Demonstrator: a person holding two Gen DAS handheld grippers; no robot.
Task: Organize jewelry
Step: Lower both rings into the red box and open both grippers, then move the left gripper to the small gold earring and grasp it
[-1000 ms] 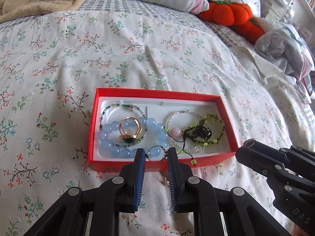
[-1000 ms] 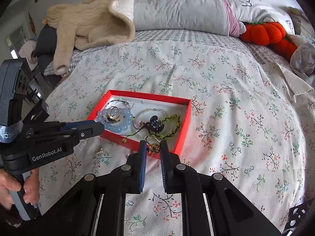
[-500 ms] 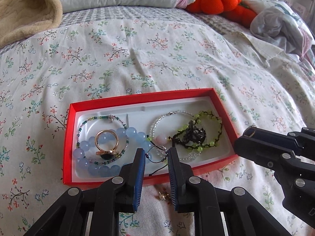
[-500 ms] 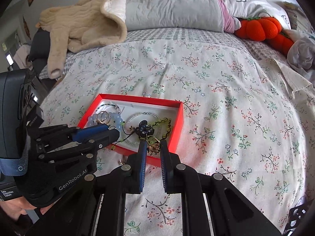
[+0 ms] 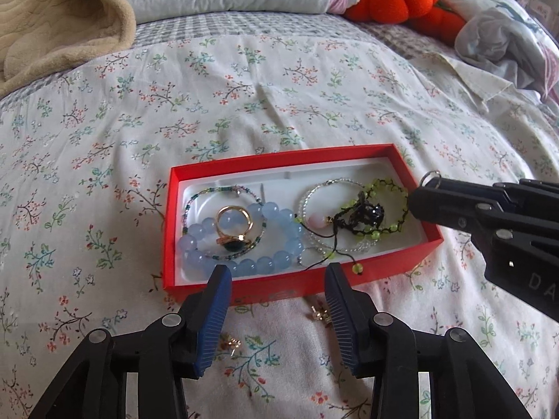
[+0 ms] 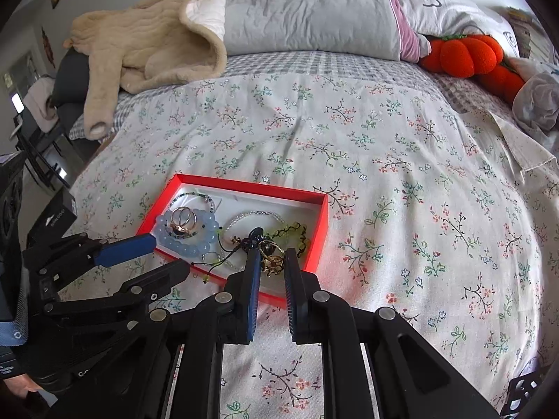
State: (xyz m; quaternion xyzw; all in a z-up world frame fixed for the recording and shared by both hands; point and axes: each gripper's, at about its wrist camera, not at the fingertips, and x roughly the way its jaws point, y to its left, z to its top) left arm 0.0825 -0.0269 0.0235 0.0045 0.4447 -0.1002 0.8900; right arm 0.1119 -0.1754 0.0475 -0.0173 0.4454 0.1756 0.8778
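Floral bedspread (image 5: pixel 279 80), bed. Left gripper (image 5: pixel 277 276) jaws opening, nothing between them, hovering at near edge of red box (image 5: pixel 167 230). Right gripper (image 6: pixel 272 262) pinching a gold ring (image 6: pixel 271 259) over box's right end. Blue bead bracelet (image 5: pixel 241 241), other bracelets lying inside; small earrings (image 5: pixel 319 314) lying near box.

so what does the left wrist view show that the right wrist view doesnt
Only left wrist: two small gold pieces on the bedspread before the red box. Only right wrist: dark furniture beside the bed. Both: the red box, blue bead bracelet, orange pumpkin plush, and the right gripper shut on a gold ring.
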